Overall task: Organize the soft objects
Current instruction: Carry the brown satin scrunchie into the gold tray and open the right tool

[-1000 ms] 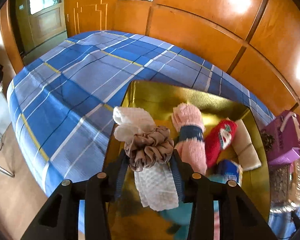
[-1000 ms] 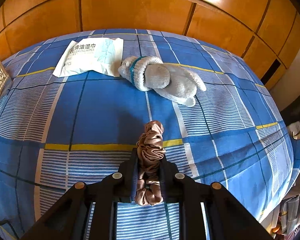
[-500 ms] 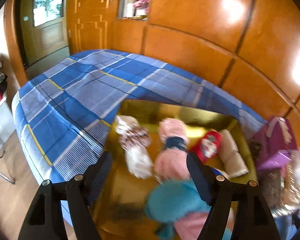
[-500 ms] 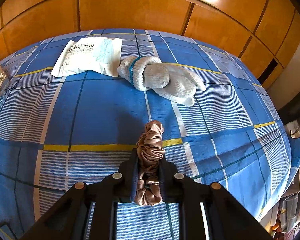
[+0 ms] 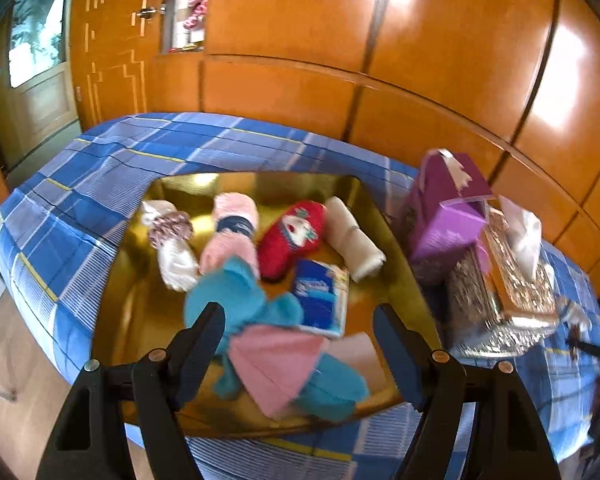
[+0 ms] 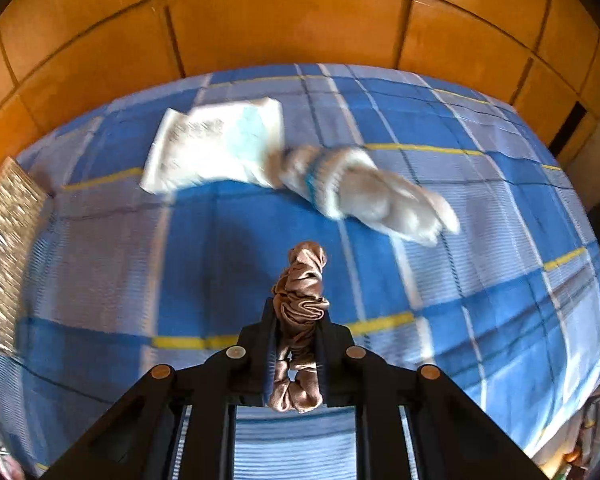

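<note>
- Left gripper has let go: a second ago its jaws were clamped on a ruffled beige-brown scrunchie; now they stand wide apart with nothing between the pads.
- That ruffled beige-brown scrunchie now lies in the shiny gold tray, centre-left of the left wrist frame, on top of a white knitted cloth.
- Left wrist view has backed away and lifted; the tray sits further up the frame and more of the blue plaid bedspread shows. Frame is motion-blurred.
- Also in the tray: a rolled pink fuzzy sock, a red plush item, a cream rolled cloth, a blue tissue pack, and a teal-and-pink cloth nearest the camera.
- Purple gift box and ornate gold tissue box stand right of the tray.
- Right gripper stays pinched shut on a second brown satin scrunchie, bottom centre of the right wrist frame, lifted slightly off the bedspread.
- Grey fuzzy sock with a teal band and white wet-wipes pack remain on the bed, upper centre of that frame.
- Judgement: one item filed; the second scrunchie likely goes to the tray next, with sock and wipes left to sort.
</note>
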Motion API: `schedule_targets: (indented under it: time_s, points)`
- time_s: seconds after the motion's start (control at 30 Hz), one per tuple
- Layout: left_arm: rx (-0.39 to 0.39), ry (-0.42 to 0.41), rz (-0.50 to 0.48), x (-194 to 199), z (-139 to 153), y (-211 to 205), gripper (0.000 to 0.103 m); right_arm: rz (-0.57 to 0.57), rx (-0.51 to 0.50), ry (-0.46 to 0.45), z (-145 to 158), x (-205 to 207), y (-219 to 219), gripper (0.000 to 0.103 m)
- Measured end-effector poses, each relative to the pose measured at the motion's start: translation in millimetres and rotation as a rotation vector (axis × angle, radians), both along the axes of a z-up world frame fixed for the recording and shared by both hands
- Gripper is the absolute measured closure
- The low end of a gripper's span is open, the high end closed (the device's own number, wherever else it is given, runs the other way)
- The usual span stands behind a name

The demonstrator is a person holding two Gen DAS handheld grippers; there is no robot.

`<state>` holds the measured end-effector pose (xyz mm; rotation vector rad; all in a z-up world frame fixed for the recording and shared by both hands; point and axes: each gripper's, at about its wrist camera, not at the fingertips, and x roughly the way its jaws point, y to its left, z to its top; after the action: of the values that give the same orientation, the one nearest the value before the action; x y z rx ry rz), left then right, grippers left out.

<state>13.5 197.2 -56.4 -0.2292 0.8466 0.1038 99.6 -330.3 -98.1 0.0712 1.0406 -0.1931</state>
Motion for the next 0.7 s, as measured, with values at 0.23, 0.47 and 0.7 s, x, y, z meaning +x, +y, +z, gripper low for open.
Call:
schedule_targets:
  time_s: [0.23, 0.47, 0.7]
  points:
    - [0.002, 0.022, -0.028, -10, -8, -15, 0.026, 0.093, -0.007, -0.023, 24, 31, 38, 0.088]
    - [0.015, 0.017, -0.024, -18, -8, -13, 0.026, 0.23, -0.022, -0.087, 69, 66, 98, 0.088]
    - [0.017, 0.017, -0.016, -22, -9, -10, 0.026, 0.351, 0.011, -0.148, 108, 91, 164, 0.088]
